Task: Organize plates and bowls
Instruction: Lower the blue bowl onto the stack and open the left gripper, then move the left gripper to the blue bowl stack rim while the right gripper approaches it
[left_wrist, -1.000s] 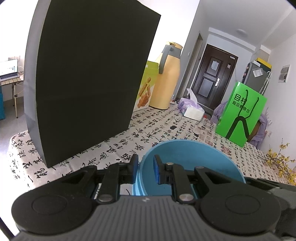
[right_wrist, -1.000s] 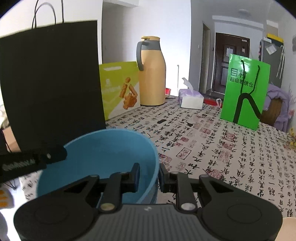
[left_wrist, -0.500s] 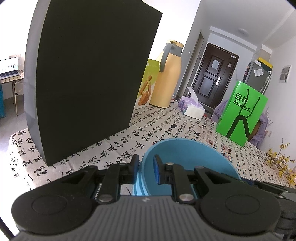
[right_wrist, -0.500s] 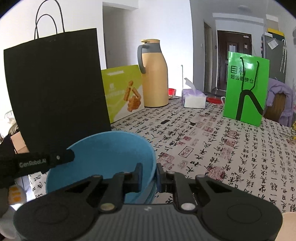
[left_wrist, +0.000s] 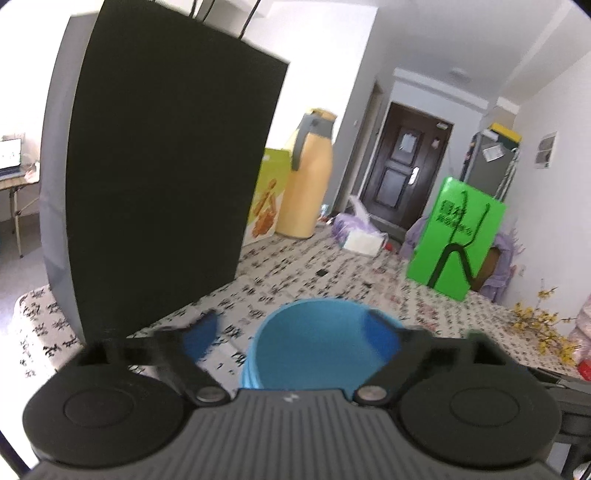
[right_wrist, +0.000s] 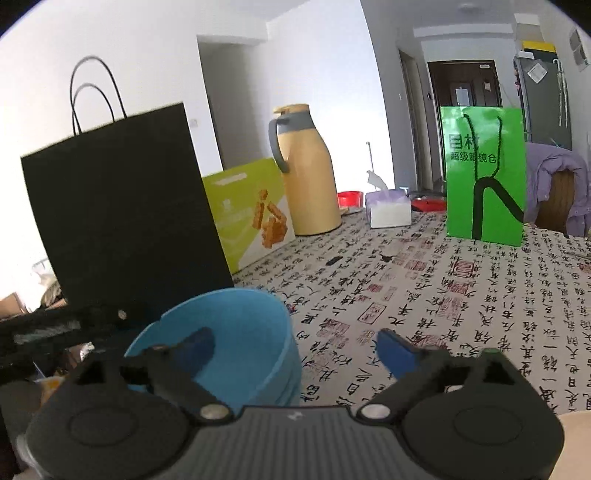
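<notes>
Blue bowls (right_wrist: 236, 332): nested stack on the patterned desk (right_wrist: 461, 295), beside a black bag (right_wrist: 122, 214); top bowl empty, count unclear.
Left tool (left_wrist: 291, 332): jaws opening, straddling the near rim without touching, blurred.
Right tool (right_wrist: 295, 347): jaws opening, rim between them, free.

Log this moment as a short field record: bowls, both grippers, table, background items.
bowls: blue bowls, nested as a stack, standing on the table
left gripper: left gripper jaws opening, a finger on either side of the stack's rim, pads off it
right gripper: right gripper jaws opening, one finger inside the top bowl, one outside
table: calligraphy-print tablecloth
background: black paper bag, yellow thermos, green bag, tissue box
</notes>
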